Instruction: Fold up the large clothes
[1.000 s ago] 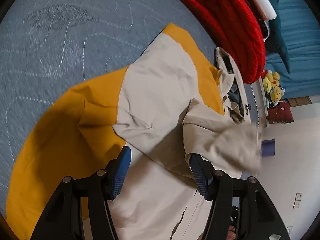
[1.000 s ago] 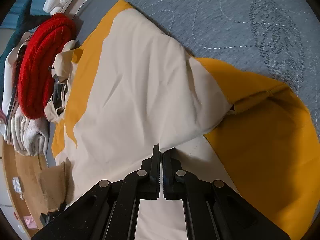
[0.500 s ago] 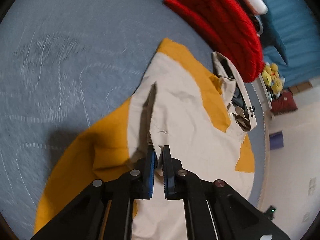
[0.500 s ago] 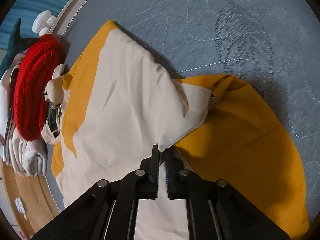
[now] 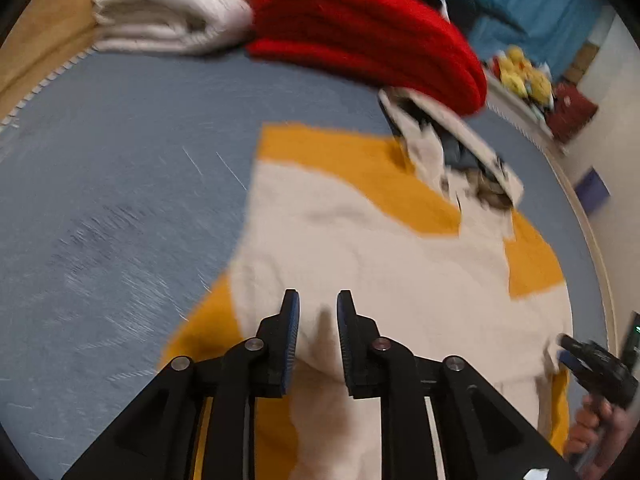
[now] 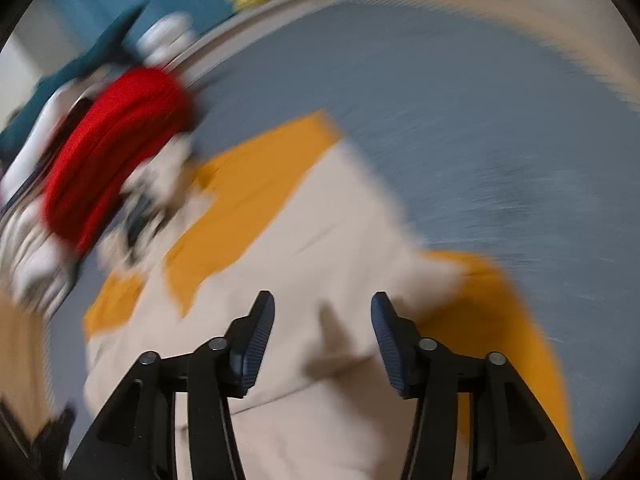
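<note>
A cream and mustard-yellow jacket point(image 5: 380, 248) lies spread on the blue-grey quilted bed, its hood point(image 5: 460, 156) toward the far side; it also shows in the right wrist view point(image 6: 320, 240). My left gripper point(image 5: 318, 304) is partly open above the jacket's near part, and cream cloth lies between its jaws without being clamped. My right gripper point(image 6: 323, 304) is open wide and empty just above the cream cloth. Both views are blurred by motion.
A folded red knit point(image 5: 368, 28) and a stack of white folded cloth point(image 5: 168, 12) lie at the far edge of the bed point(image 5: 120, 160). Yellow plush toys point(image 5: 524, 76) sit beyond. The other gripper and a hand point(image 5: 596, 376) show at the lower right.
Both grippers were shut on the jacket half a second ago and have let go. The right has opened wide, the left partly. The cloth has dropped flat and both cameras have swung.
</note>
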`<action>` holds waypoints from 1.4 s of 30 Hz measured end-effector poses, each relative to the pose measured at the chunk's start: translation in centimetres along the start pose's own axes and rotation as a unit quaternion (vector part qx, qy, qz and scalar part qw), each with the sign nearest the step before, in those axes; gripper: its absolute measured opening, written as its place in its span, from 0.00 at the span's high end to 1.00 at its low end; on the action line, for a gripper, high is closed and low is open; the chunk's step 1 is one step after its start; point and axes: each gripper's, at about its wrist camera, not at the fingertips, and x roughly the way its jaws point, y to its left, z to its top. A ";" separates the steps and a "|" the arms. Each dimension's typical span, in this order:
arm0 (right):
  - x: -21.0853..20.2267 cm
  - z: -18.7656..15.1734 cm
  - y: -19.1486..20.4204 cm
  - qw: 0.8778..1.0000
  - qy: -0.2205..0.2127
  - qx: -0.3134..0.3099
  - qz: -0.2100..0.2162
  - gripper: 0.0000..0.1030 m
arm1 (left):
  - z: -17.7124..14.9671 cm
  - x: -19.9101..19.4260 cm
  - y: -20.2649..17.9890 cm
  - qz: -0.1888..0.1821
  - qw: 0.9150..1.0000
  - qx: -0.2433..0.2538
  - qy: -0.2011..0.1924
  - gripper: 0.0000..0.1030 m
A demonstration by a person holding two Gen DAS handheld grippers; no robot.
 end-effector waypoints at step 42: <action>-10.7 -1.7 4.8 0.964 -0.085 -0.235 -0.096 0.52 | 2.0 -10.7 -12.0 -0.054 0.983 0.136 -0.114 0.78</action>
